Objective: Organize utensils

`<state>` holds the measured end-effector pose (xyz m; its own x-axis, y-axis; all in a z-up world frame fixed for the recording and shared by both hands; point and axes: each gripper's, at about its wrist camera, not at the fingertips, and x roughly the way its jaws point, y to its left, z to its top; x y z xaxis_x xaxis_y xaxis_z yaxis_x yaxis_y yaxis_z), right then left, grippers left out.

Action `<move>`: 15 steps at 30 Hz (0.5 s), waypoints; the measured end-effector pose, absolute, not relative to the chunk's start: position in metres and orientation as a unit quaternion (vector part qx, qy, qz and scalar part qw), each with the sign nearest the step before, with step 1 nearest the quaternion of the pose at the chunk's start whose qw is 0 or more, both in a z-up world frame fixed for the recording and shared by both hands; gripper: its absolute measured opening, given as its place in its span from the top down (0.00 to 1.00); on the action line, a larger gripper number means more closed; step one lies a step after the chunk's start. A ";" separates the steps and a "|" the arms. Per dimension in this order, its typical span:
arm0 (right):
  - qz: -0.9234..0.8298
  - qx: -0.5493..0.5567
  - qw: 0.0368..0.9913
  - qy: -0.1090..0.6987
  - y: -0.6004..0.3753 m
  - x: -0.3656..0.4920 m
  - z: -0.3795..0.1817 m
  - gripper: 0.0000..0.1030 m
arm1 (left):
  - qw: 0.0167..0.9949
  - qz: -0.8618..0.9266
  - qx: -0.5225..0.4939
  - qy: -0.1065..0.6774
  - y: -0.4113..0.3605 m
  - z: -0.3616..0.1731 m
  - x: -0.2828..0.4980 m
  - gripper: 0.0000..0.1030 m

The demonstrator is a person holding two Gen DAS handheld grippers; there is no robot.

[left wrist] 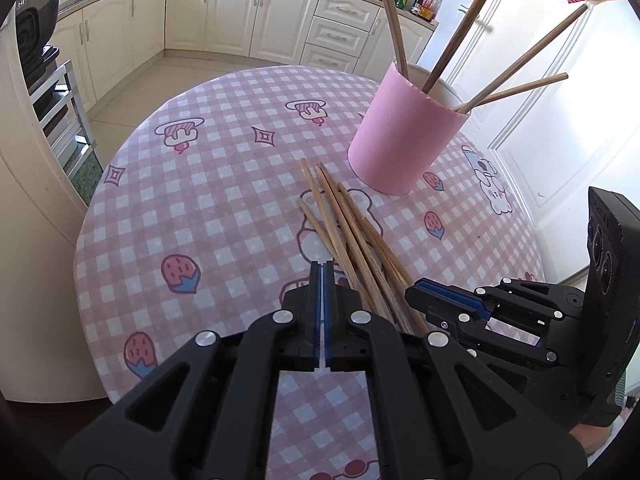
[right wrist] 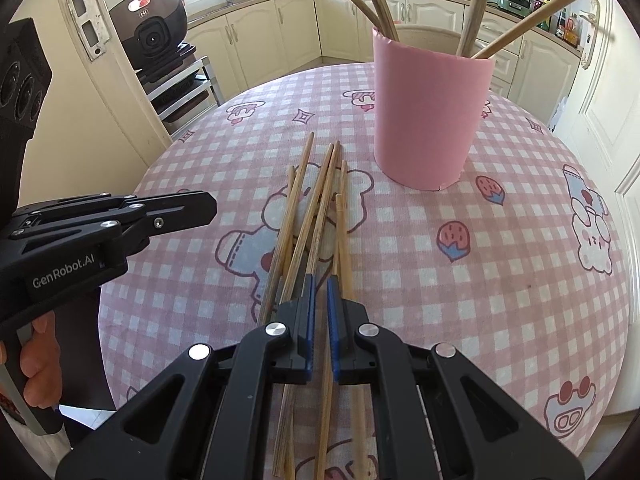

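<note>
Several wooden chopsticks [left wrist: 344, 220] [right wrist: 298, 216] lie in a loose pile on the pink checked tablecloth [left wrist: 200, 200] [right wrist: 480, 300]. Behind the pile stands a pink cup [left wrist: 400, 140] [right wrist: 428, 112], with several chopsticks [left wrist: 452, 40] [right wrist: 476, 8] upright in it. My right gripper [right wrist: 320, 280] [left wrist: 418, 286] is down at the near end of the pile. Its blue pads are closed on one chopstick that runs through the narrow gap. My left gripper [left wrist: 322, 266] [right wrist: 212, 204] hovers just left of the pile, shut, with nothing between its fingers.
Cream kitchen cabinets [left wrist: 256, 16] [right wrist: 280, 32] run along the back. A black cooker [right wrist: 154, 28] sits on a metal rack left of the table. A white door [left wrist: 540, 100] is on the right. A person's hand [right wrist: 38, 360] holds the left gripper's handle.
</note>
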<state>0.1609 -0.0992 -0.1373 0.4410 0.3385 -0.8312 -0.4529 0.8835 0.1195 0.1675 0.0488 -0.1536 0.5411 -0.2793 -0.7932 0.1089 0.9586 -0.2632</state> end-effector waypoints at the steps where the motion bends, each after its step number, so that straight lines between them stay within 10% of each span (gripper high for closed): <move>1: 0.234 -0.060 0.846 0.475 -0.099 0.161 -0.138 0.95 | 0.873 -0.111 -0.091 0.467 0.049 -0.154 0.168 0.99; 15: 0.233 -0.058 0.848 0.472 -0.101 0.160 -0.137 0.95 | 0.871 -0.112 -0.089 0.469 0.048 -0.157 0.169 0.99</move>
<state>0.1604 -0.1013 -0.1370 0.4450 0.3407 -0.8282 -0.4502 0.8846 0.1220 0.1686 0.0478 -0.1567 0.5344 -0.2793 -0.7978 0.1120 0.9589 -0.2606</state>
